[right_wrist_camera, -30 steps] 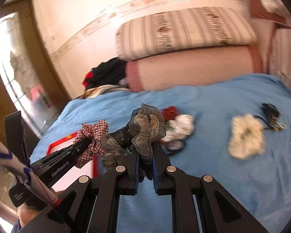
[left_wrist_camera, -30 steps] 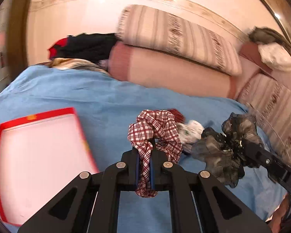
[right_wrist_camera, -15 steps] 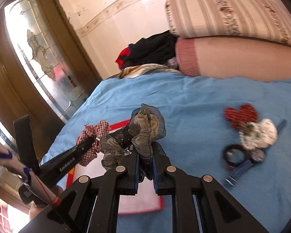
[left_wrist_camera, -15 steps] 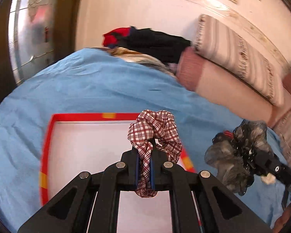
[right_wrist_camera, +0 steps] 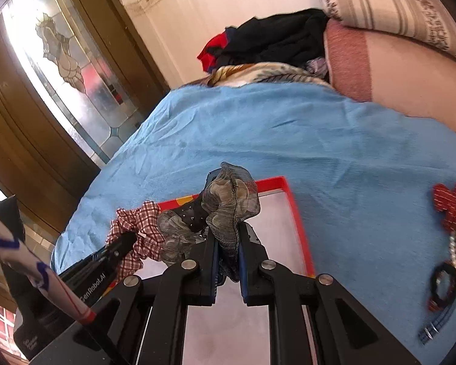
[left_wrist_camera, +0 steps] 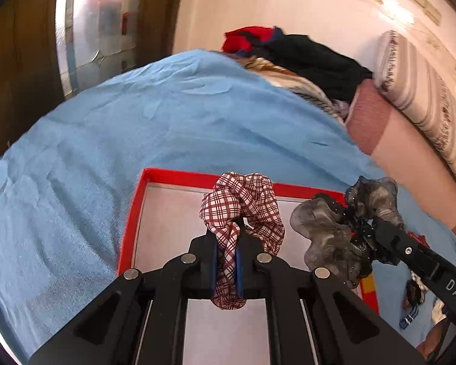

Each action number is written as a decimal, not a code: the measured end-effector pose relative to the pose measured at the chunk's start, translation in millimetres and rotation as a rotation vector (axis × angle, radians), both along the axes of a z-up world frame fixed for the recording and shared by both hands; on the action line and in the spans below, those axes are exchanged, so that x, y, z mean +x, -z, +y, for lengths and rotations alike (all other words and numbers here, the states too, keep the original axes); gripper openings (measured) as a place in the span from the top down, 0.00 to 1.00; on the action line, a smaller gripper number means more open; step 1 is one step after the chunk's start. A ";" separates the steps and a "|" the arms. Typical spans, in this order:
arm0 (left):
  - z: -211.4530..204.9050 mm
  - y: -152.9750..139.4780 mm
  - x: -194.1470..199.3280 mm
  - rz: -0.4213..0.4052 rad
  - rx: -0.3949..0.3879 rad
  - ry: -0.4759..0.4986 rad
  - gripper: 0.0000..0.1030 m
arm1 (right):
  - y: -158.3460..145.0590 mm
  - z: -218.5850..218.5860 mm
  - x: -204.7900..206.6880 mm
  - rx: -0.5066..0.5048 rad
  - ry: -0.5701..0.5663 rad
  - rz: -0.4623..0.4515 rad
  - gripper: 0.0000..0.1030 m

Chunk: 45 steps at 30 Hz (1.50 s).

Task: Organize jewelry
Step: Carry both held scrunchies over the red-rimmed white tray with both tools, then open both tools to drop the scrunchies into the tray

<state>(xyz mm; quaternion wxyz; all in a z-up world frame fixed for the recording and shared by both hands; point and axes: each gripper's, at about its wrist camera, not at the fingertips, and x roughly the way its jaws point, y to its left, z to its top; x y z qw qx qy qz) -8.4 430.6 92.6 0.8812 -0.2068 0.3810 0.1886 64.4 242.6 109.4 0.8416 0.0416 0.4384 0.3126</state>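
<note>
We see the left gripper (left_wrist_camera: 227,263): matte black plastic, two blue pads inside the jaws, four silver round screws behind them, triangular cutouts further back, pale rails btwn. Right gripper (right_wrist_camera: 228,261) is the same build, w/ white "DAS" lettering on its side. Left one's side reads "GenRobot.AI". Behind it, a white sleeve (right_wrist_camera: 30,269) w/ blue and red lines.
</note>
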 end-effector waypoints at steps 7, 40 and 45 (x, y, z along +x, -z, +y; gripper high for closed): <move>9.1 12.8 8.0 0.034 -0.037 -0.026 0.91 | 25.1 22.3 12.7 -0.015 -0.006 0.056 0.88; -84.1 -36.1 13.4 -0.155 0.000 0.136 0.49 | -13.4 -146.2 -51.9 0.039 0.063 0.001 0.51; -129.9 -38.7 23.0 -0.161 0.041 0.240 0.49 | -15.3 -214.9 -64.9 0.018 0.150 -0.036 0.51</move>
